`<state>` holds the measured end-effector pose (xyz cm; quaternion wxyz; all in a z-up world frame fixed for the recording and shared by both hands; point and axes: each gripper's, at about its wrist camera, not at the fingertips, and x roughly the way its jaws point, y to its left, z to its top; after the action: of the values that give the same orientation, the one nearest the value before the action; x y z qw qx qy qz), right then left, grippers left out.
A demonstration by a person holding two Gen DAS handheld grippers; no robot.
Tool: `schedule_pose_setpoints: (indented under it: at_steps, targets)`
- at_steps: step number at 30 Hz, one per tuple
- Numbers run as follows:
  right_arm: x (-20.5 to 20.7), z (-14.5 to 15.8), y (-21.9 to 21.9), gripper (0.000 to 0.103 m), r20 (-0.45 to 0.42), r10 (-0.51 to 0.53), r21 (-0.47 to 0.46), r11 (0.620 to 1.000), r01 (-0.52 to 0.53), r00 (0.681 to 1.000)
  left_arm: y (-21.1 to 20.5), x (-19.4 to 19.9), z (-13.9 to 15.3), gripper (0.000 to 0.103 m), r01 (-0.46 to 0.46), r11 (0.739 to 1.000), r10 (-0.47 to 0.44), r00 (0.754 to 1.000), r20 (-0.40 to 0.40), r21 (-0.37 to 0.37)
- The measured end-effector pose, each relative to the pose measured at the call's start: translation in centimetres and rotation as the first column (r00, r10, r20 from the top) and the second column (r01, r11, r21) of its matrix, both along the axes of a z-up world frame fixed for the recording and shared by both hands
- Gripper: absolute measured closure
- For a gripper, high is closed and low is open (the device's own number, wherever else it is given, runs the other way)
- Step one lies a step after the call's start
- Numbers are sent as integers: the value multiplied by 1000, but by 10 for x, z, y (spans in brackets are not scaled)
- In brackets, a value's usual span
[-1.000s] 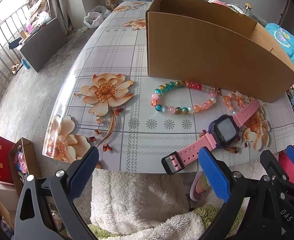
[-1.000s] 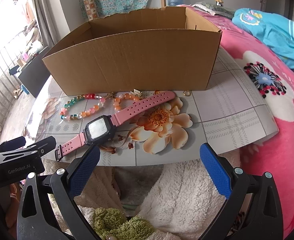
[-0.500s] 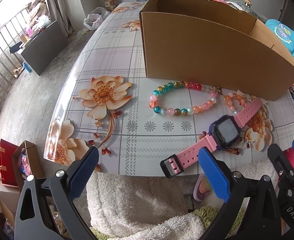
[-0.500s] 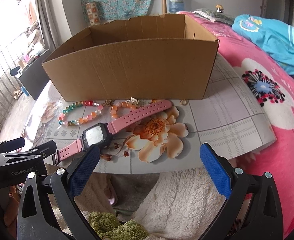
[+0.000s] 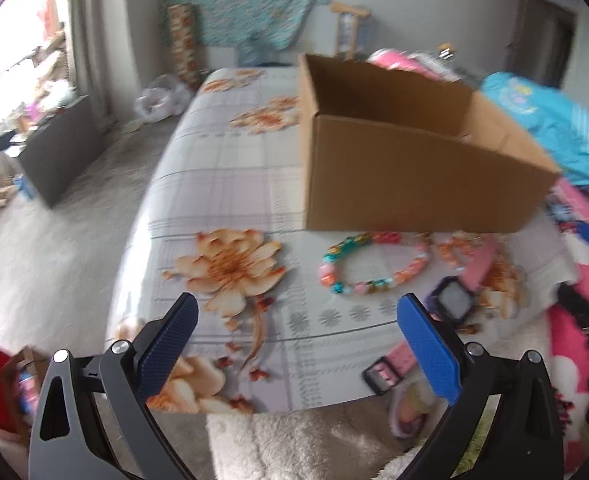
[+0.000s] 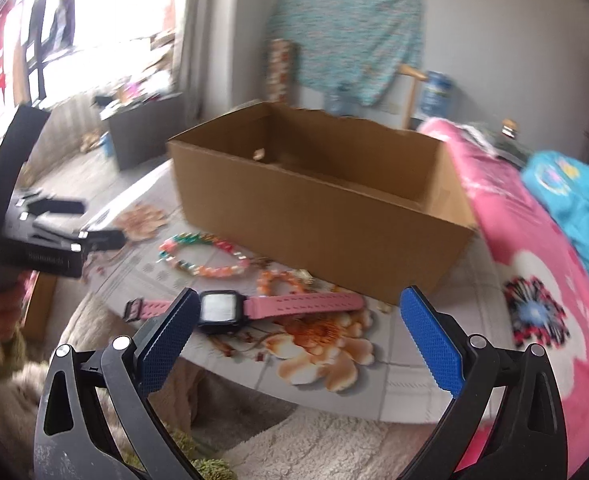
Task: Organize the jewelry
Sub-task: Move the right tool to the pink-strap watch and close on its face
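Black gripper (image 6: 296, 320) frames (silver screws), blue textured finger pads (image 6: 430, 344).

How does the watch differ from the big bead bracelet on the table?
The watch lies stretched out flat, a pink strap with a dark square face; the bracelet is a closed loop of multicoloured beads. The watch sits at the table's near edge, the bracelet closer to the box. Both rest on the table, untouched.

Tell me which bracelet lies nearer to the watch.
The small orange bracelet, beside the pink watch strap; the multicoloured bracelet lies farther left.
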<state>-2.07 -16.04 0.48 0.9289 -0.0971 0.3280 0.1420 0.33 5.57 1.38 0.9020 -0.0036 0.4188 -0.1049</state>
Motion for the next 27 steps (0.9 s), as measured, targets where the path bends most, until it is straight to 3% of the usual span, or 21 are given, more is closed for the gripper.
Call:
schedule_pose_setpoints:
  at_steps: [3, 5, 9, 13, 17, 20, 23, 27]
  targets:
    - [13, -9, 23, 8, -73, 156, -32, 987, -159, 985, 13, -3, 0, 5, 42, 992, -40, 999, 21, -120]
    - [23, -18, 38, 10, -137, 256, -44, 963, -264, 957, 16, -5, -3, 5, 68, 981, -67, 998, 10, -181]
    - [34, -34, 61, 11, -218, 401, -89, 900, -427, 890, 16, -14, -6, 5, 82, 975, -81, 997, 14, -207]
    - [42, -48, 74, 20, -309, 492, -108, 832, -544, 814, 2, -26, -11, 5, 141, 979, -142, 990, 8, -149]
    - [51, -63, 80, 37, -397, 536, -120, 775, -621, 745, -12, -37, -17, 5, 201, 976, -200, 980, 15, -83]
    - [52, -71, 84, 43, -430, 535, -166, 745, -647, 727, -26, -43, -21, 7, 244, 970, -243, 969, 34, -20]
    - [52, -73, 85, 44, -462, 543, -151, 731, -665, 702, -44, -49, -24, 13, 294, 953, -299, 952, 68, 77]
    - [51, -74, 87, 48, -489, 550, -155, 709, -688, 677, -58, -52, -29, 23, 337, 933, -347, 935, 75, 124]
